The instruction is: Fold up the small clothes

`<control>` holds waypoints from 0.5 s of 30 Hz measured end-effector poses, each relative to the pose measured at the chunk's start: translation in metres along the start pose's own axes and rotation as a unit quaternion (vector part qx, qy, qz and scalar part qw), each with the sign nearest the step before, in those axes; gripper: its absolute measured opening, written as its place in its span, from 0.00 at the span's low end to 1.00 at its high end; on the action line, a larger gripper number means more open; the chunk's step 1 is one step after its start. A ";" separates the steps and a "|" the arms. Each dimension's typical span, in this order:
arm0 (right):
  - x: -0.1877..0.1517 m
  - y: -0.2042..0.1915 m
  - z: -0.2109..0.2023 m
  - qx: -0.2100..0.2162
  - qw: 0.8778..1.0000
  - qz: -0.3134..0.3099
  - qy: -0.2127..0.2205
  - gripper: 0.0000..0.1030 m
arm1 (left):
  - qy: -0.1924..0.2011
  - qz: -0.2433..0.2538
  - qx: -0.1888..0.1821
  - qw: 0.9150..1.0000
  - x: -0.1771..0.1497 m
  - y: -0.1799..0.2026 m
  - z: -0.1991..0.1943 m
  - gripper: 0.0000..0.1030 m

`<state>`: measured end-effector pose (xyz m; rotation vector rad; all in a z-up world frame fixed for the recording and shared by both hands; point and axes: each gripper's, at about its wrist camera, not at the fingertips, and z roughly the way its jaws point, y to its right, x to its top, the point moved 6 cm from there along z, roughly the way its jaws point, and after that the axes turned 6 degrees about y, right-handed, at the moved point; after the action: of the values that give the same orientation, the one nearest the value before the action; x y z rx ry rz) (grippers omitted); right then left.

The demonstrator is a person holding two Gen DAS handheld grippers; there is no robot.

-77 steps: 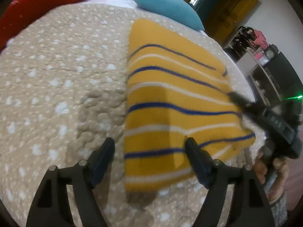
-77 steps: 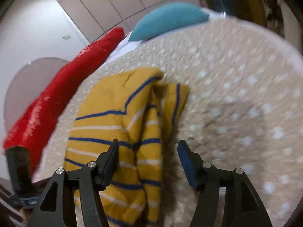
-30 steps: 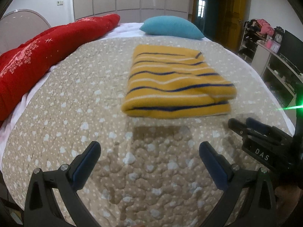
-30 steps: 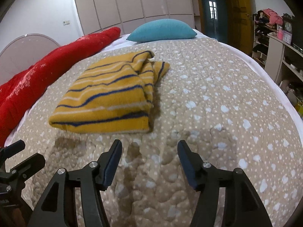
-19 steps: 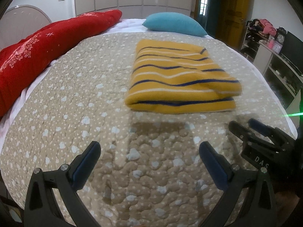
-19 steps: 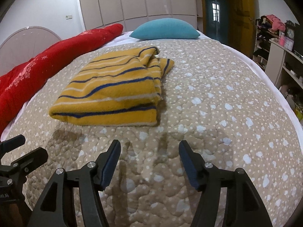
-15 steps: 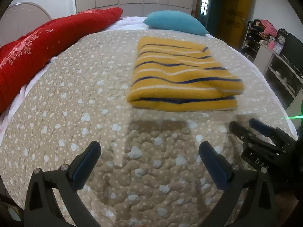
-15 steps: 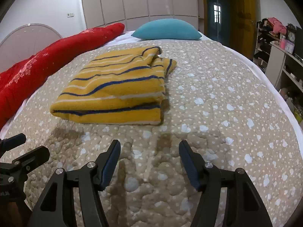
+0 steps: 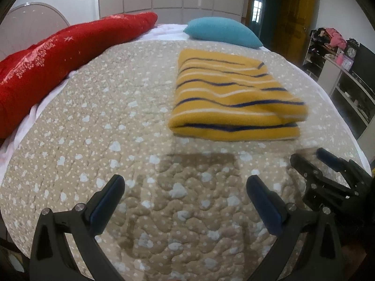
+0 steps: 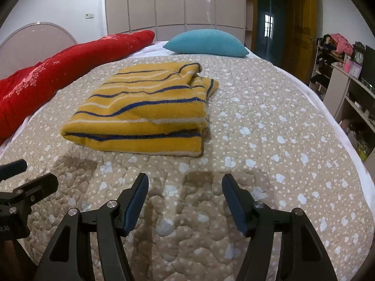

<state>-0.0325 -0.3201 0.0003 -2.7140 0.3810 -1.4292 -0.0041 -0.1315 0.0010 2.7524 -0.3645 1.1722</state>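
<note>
A yellow garment with blue and white stripes (image 9: 229,98) lies folded in a flat rectangle on the beige dotted quilt (image 9: 112,121); it also shows in the right wrist view (image 10: 145,112), with a sleeve or collar end bunched at its far right. My left gripper (image 9: 185,199) is open and empty, held back over the quilt near the front edge. My right gripper (image 10: 185,199) is open and empty, also short of the garment. Each gripper shows in the other's view: the right one (image 9: 318,164) and the left one (image 10: 25,175).
A red blanket roll (image 9: 58,58) runs along the left side of the bed. A teal pillow (image 9: 222,32) lies at the head. Shelves with clutter (image 10: 346,75) stand to the right past the bed edge. Wardrobe doors line the far wall.
Both grippers let go of the garment and pulled back toward the front of the bed. The garment now lies folded and still; in the last second the views shifted only slightly.
</note>
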 end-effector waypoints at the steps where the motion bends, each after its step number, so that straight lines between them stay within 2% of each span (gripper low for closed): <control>1: 0.000 0.000 -0.001 -0.001 1.000 -0.002 0.002 0.69 | 0.002 0.001 -0.001 1.000 0.000 0.000 -0.001 1.00; 15: -0.003 0.001 -0.002 0.000 1.000 0.006 0.001 0.71 | -0.011 -0.005 -0.004 1.000 -0.002 -0.001 0.004 1.00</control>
<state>-0.0359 -0.3199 -0.0010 -2.7056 0.3960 -1.4294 -0.0022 -0.1309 -0.0037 2.7594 -0.3555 1.1365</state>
